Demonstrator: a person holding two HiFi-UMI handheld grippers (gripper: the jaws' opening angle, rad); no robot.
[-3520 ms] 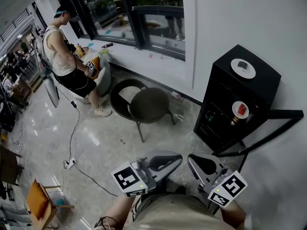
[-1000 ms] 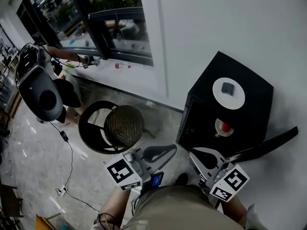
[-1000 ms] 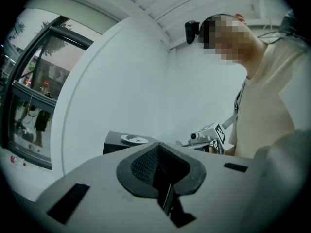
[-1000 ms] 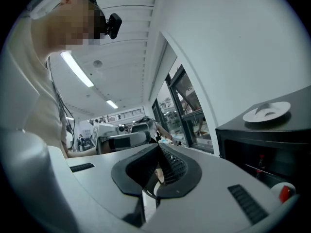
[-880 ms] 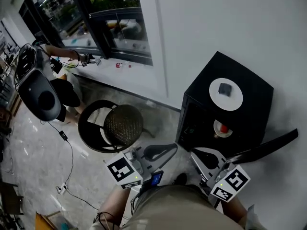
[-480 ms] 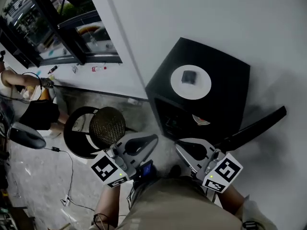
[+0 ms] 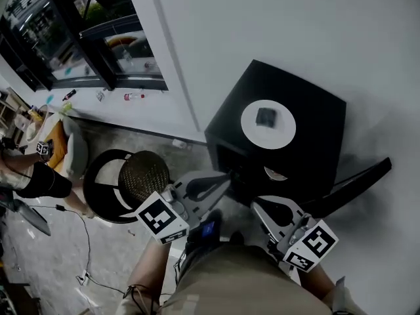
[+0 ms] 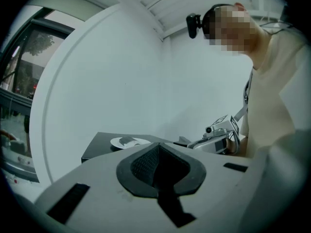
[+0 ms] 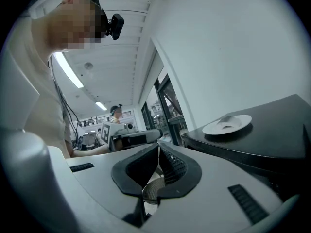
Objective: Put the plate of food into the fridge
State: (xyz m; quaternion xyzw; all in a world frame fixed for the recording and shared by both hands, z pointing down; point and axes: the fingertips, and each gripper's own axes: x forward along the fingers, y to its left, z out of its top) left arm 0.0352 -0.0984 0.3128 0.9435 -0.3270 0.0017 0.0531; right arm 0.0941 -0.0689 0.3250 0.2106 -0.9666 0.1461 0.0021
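Step judged: approach; the plate is not yet taken. The left gripper [image 7: 222, 178] and right gripper [image 7: 257, 206] are held level near the fridge front, fingers pressed fully together with nothing between them. The plate of food [image 7: 268, 125], round, white and glossy with a dark lump on it, rests on top of the boxy matte-black fridge [image 7: 315, 110]. The fridge door [image 7: 357, 179] is swung open at right. Next move: fingers to be opened, the thin rim pinched, the plate kept level.
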